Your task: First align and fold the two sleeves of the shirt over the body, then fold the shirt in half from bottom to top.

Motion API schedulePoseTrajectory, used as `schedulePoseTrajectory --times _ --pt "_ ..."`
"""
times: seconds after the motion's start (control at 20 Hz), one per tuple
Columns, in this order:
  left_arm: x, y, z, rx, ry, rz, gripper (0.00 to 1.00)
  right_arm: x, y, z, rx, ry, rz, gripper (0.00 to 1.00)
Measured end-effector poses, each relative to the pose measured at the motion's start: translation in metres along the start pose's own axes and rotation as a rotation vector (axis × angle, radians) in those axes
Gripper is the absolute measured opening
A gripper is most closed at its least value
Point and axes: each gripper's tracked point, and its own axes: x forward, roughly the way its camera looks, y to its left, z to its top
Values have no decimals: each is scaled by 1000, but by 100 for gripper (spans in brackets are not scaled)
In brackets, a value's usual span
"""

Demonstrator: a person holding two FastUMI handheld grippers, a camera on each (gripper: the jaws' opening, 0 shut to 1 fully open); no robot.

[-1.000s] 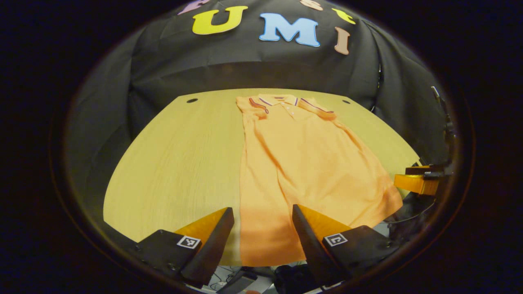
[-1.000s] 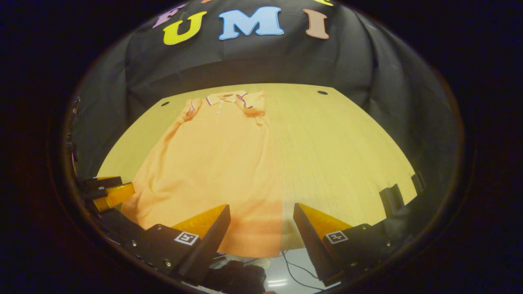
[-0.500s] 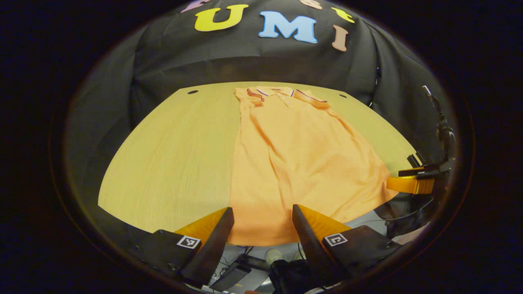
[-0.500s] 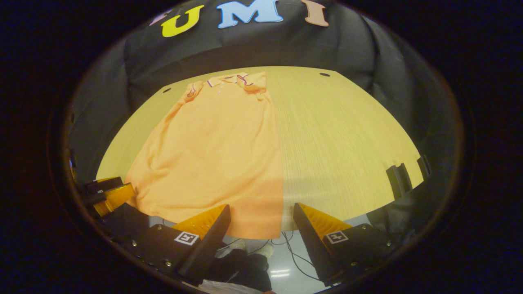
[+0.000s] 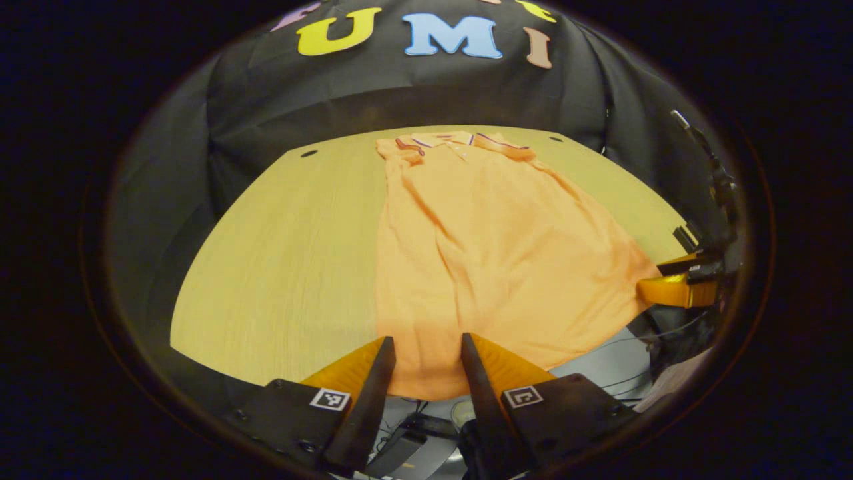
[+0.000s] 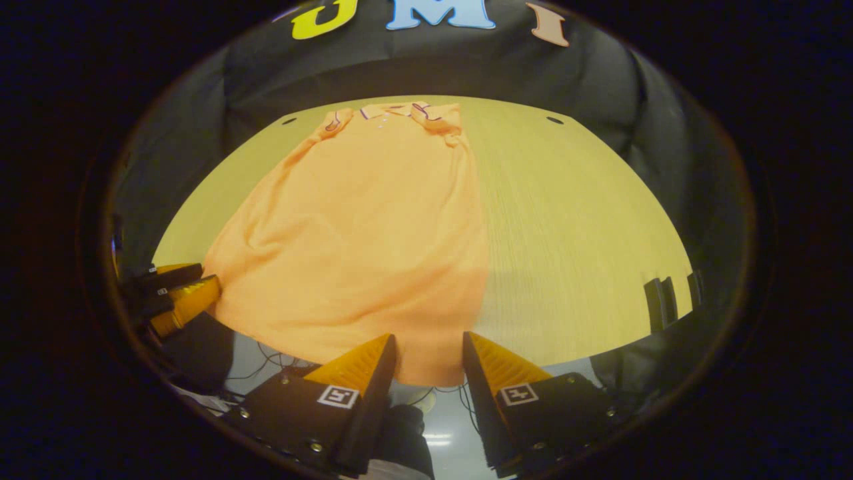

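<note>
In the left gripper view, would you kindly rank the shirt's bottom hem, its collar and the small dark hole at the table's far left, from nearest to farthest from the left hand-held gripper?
1. Bottom hem: between the left hand-held gripper's fingers, at the table's near edge.
2. Dark hole: far left of the table.
3. Collar: far edge, centre. It is only slightly farther than the hole, a close call.

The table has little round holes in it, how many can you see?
2. Both sit near the far edge of the table: one hole left of the shirt collar, the other hole right of it. The shirt may hide more.
</note>
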Motion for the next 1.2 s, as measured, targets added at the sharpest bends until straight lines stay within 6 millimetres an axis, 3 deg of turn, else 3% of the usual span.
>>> schedulePoseTrajectory --times 0.05,0.1,0.2,0.25,0.35,0.4,0.55,0.7,0.95,1.2 --pt "2 -1 0 3 -1 -2 55 0 0 0 9 -1 1 45" --pt "3 -4 3 8 -5 -2 37 1 2 -1 13 -3 1 38" --pt "4 -9 3 -7 -6 -7 12 0 2 0 48 -5 4 22" --pt "3 -12 4 -7 -5 -17 12 1 3 1 64 -3 8 12" --pt "1 -10 10 -8 -4 -24 12 3 2 5 98 -11 13 10" --pt "3 -12 5 -4 0 -31 7 0 5 3 119 -18 24 2" --pt "1 -8 7 -37 23 -47 6 -6 6 11 159 -30 32 1" --pt "-5 -4 23 -88 17 -48 7 -18 9 29 182 -73 42 1" --pt "-18 2 83 -122 -83 -13 6 -40 10 90 150 -176 100 1" --pt "-6 10 134 -201 -150 68 6 -40 2 155 50 -259 164 1"
